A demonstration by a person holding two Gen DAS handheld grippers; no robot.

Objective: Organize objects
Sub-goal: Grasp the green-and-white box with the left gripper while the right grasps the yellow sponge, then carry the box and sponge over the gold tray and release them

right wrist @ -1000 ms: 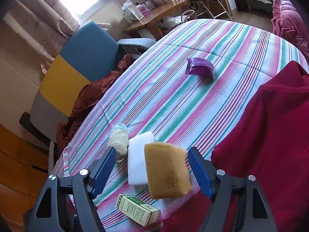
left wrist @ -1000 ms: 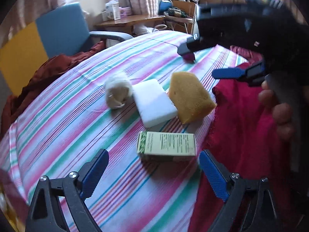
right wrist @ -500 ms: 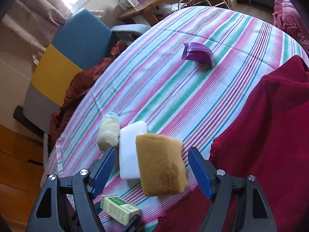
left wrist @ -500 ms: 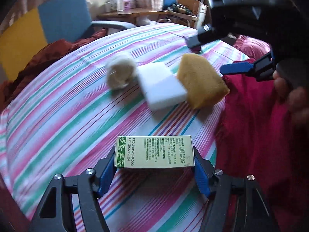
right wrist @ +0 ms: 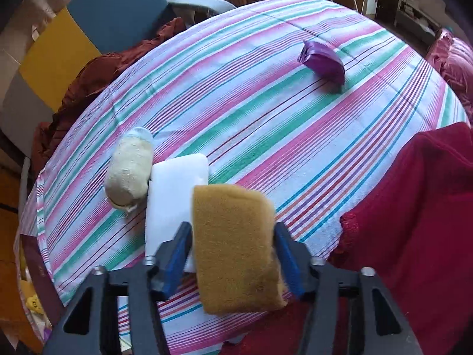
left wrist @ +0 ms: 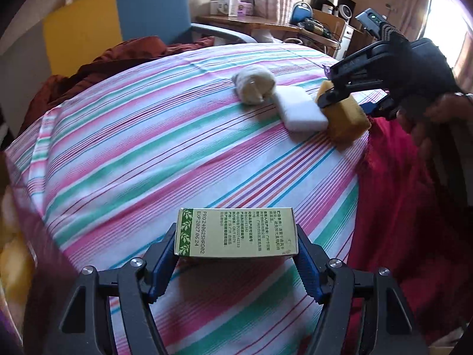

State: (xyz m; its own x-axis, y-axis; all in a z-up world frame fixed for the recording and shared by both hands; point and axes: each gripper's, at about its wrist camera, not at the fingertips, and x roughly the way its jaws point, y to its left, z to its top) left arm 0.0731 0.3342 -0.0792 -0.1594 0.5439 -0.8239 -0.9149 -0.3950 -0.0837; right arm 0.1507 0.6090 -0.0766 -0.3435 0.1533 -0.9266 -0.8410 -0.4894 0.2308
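My left gripper [left wrist: 235,254] is shut on a green carton box [left wrist: 236,232], held by its two ends just above the striped cloth [left wrist: 142,148]. My right gripper [right wrist: 233,251] is shut on a yellow-brown sponge [right wrist: 236,245], its pads on both sides; it also shows in the left wrist view [left wrist: 351,103] over the sponge [left wrist: 344,121]. A white foam block [right wrist: 174,195] lies left of the sponge, touching it. A rolled beige sock [right wrist: 128,171] lies against the block. A purple pouch [right wrist: 323,60] lies far off on the cloth.
A dark red blanket [right wrist: 414,222] covers the right side. A blue and yellow chair [left wrist: 118,23] with a rust-brown cloth [left wrist: 97,68] stands behind the bed. A wooden desk [left wrist: 251,20] with clutter is at the back.
The left gripper has closed on the green box and drawn it back from the other items. The right gripper has come down and closed on the sponge.
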